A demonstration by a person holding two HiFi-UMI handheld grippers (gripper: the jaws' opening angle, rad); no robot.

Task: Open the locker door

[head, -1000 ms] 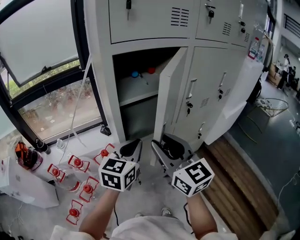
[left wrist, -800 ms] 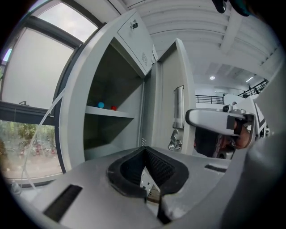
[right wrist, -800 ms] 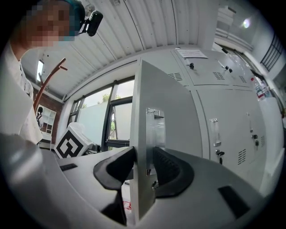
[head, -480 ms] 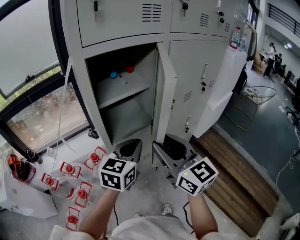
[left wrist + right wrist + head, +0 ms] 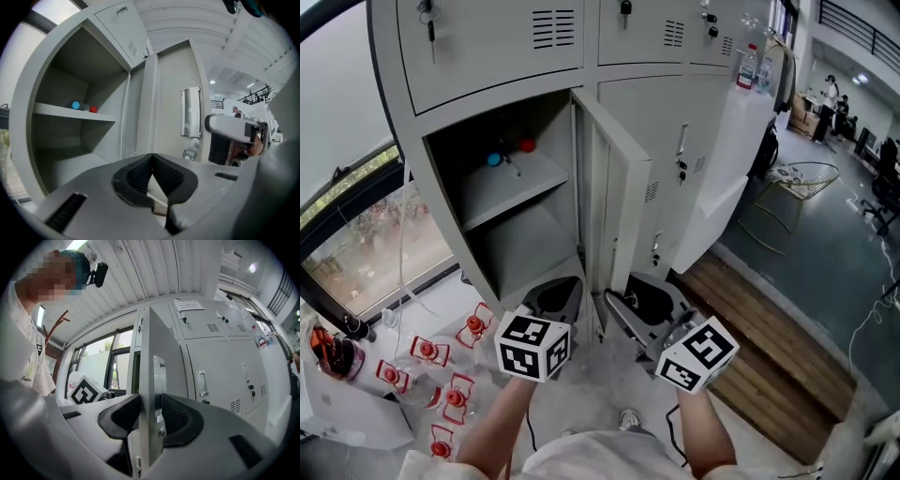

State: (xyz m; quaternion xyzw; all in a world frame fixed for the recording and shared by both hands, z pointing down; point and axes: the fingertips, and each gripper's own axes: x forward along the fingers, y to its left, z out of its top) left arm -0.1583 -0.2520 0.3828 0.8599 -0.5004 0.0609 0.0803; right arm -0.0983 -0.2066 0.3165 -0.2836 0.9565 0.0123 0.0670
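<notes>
The pale grey metal locker door [image 5: 617, 192] stands open at the lower left compartment of the grey steel locker bank [image 5: 703, 103], hinged on that compartment's right side. In the head view we lose its bottom corner behind the two grippers, and we see it too obliquely to read its outer face. It stands upright with its long axis vertical, and its free edge is swung out towards us. In the right gripper view the door [image 5: 149, 380] shows edge-on as a thin flat sheet with a bright metal latch plate and a small round lock below it.

The right gripper [image 5: 623, 298] [image 5: 151, 414] has its black pads pressed on either side of that edge at the latch plate. The left gripper [image 5: 555, 292] [image 5: 151, 158] hangs in front of the open compartment, its jaw tips meeting with nothing between them.

On the grey inner shelf [image 5: 508, 187] sit a small blue thing [image 5: 494, 159] and a small red thing [image 5: 527, 145], too small for us to identify.
</notes>
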